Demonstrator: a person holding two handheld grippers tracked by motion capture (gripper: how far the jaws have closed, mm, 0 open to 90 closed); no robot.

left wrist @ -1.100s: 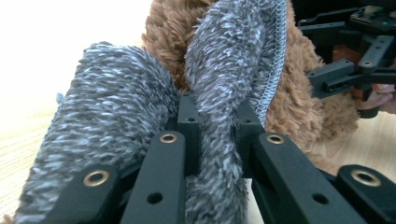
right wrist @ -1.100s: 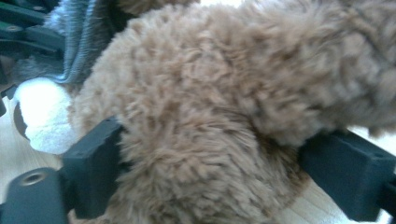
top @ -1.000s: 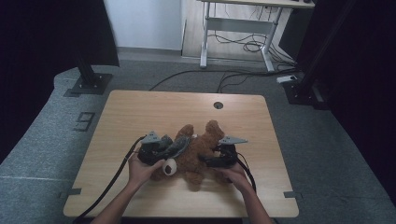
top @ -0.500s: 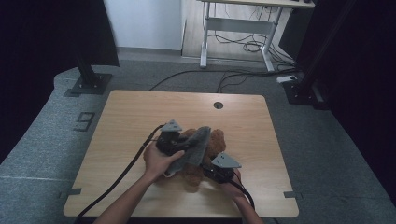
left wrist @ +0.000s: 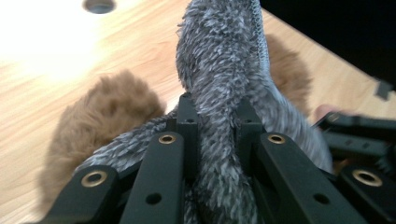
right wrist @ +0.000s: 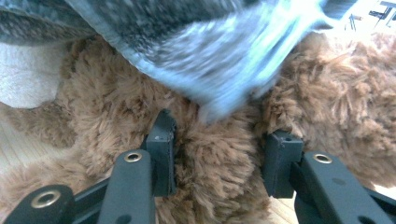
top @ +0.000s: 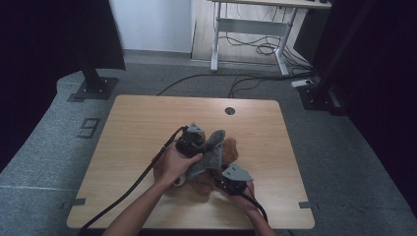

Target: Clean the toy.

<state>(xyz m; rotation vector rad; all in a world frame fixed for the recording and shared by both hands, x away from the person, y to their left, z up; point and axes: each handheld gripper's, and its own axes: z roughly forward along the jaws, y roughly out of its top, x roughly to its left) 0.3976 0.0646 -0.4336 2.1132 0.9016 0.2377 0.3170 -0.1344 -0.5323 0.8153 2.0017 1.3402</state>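
A: On the table [top: 137, 128]?
B: A brown teddy bear [top: 231, 150], lying near the middle of the wooden top, towards the person's edge. Draped over it, a grey fuzzy cloth [top: 211, 150], with one end sticking up past the left gripper [top: 196, 142].

A: Left gripper, then?
B: Clamped tight on the grey fuzzy cloth. In the left gripper view, both black jaws pressed against a bunched fold of the cloth [left wrist: 219, 116], the fabric rising between them and standing above the tips. Brown fur [left wrist: 107, 107] just behind and to the side, pale table wood [left wrist: 56, 51] beyond, with a round hole [left wrist: 99, 5] at the top edge.

A: And the right gripper?
B: Down at the near side of the bear, under its grey three-cornered plate [top: 237, 173]. Jaws have just been closing, with brown fur between them. In the right gripper view, gripper [right wrist: 219, 154] partly open still, a thick tuft of the teddy bear [right wrist: 210, 163] filling the gap and touching both inner faces. Hard to tell how firmly pinched; pads seem to press into the pile. Above the jaws, the grey cloth [right wrist: 196, 56], blurred, lying across the bear.

A: Hands?
B: Left hand [top: 177, 164] wrapped round its gripper over the bear's left part, black cable [top: 123, 194] trailing off towards the table's near corner. Right hand [top: 246, 201] low at the near edge.

A: Bear's pose?
B: Flat on the table, mostly covered by cloth and hands; a pale patch [right wrist: 23, 74] at one side in the right gripper view.
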